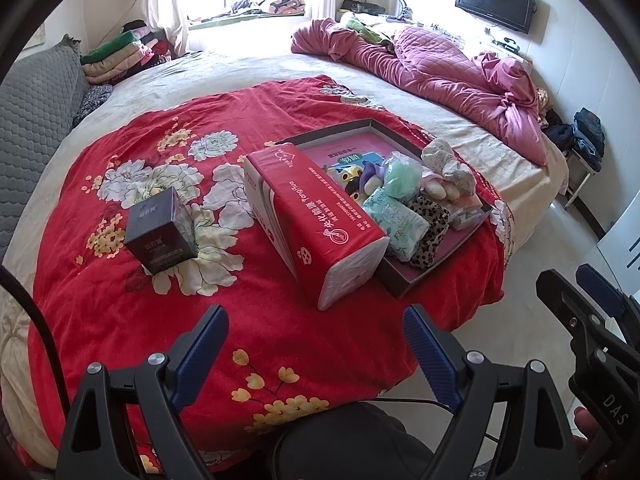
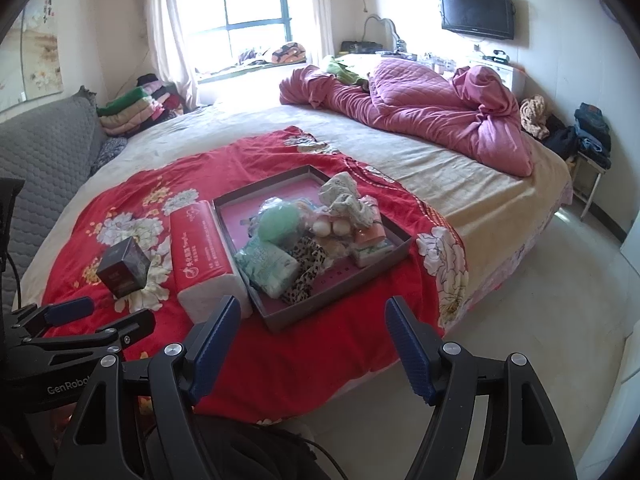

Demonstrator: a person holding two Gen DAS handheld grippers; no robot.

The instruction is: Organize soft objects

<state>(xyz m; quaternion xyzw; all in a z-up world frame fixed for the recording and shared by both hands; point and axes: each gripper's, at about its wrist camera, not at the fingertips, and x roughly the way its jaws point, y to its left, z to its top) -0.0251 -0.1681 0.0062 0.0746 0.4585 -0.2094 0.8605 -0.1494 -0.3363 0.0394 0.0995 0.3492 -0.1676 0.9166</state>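
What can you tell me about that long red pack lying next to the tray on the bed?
The red pack looks like a soft plastic-wrapped brick of tissues, red with white print and a white end face showing stacked paper. It lies flat and unopened, as far as can be seen, on the red floral blanket. One long side rests against the left wall of the shallow dark tray, just outside it. A small dark box stands apart to its left. Neither gripper touches it.

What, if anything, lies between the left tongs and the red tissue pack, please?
Nothing visible: only bare red floral blanket separates the open left tongs from the red tissue pack, which lies beside the tray.
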